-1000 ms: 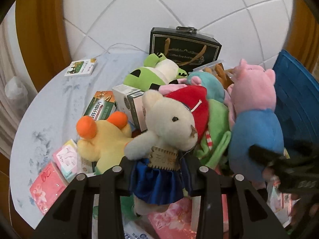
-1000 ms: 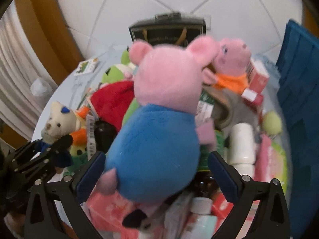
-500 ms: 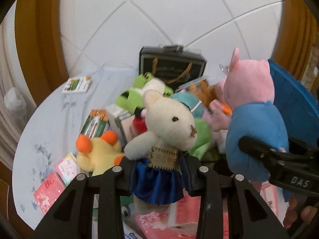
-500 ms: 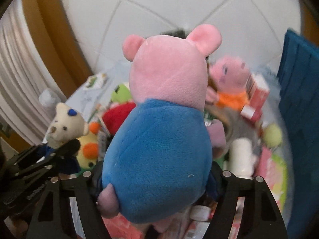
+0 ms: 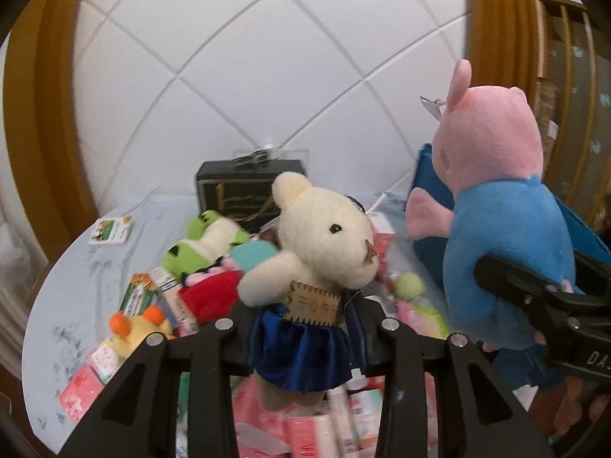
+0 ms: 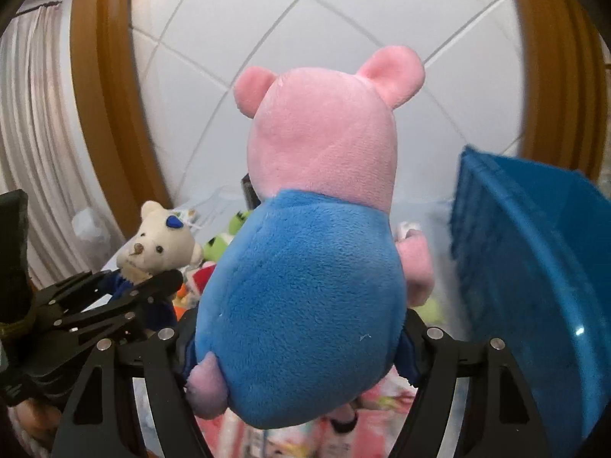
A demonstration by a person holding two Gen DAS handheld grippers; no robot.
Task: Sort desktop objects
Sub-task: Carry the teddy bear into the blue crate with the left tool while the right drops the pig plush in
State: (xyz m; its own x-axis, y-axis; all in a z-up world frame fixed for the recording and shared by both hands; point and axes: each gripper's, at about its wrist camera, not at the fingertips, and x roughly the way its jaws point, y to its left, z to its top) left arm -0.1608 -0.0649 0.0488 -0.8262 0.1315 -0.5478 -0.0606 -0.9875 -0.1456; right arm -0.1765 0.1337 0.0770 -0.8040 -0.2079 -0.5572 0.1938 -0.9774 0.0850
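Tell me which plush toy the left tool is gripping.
The cream teddy bear in the dark-blue satin skirt, clamped in the left tool; the pink pig plush in blue is in the right tool.

The left claw (image 5: 305,328) is showing as matte black plastic along the bottom of the left wrist view, its flat arms pierced by triangular cut-outs and pinned with round silver screws. The right claw (image 6: 298,343) is showing the same black build at the bottom of the right wrist view, with dark blue pads lining its fingers (image 6: 406,355). White letters "DA" are showing on its body at the lower right of the left wrist view. Bare skin is peeking out in the lower left corner of the right wrist view.
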